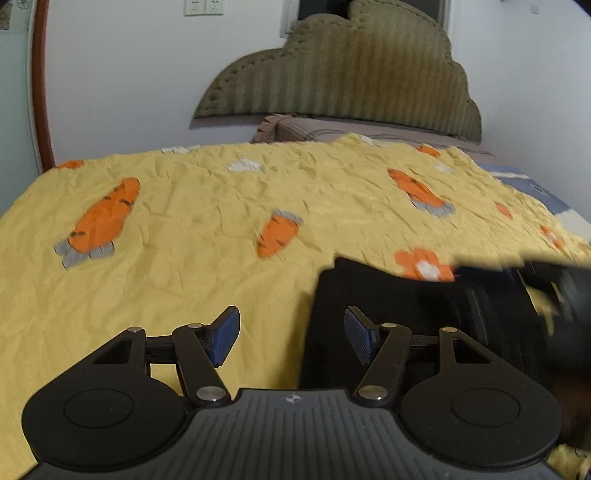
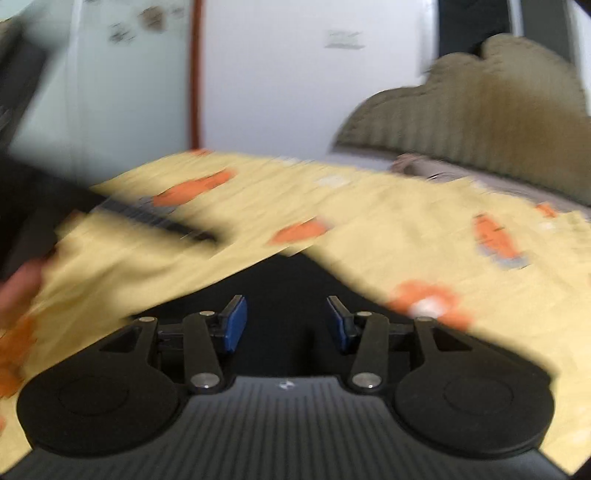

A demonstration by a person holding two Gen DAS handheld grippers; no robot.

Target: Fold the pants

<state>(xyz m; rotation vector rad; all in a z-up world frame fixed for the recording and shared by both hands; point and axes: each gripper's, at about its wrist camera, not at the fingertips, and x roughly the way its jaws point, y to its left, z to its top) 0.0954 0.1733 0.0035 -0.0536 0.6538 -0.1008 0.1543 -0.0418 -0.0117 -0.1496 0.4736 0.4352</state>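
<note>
The black pants (image 1: 388, 317) lie on a yellow carrot-print bedspread (image 1: 192, 229), at the lower right of the left wrist view. My left gripper (image 1: 291, 334) is open and empty, its right pad over the pants' left edge, its left pad over bare bedspread. In the blurred right wrist view the pants (image 2: 284, 288) are a dark patch straight ahead of my right gripper (image 2: 286, 325), which is open and empty above them. The other gripper's dark body (image 2: 33, 206) shows blurred at the left of that view.
An olive corduroy headboard (image 1: 343, 74) and a brownish pillow (image 1: 295, 127) are at the far end of the bed. A white wall with sockets (image 1: 203, 7) and a brown door frame (image 1: 38, 85) stand behind. A blue-and-white sheet (image 1: 532, 188) shows at the right.
</note>
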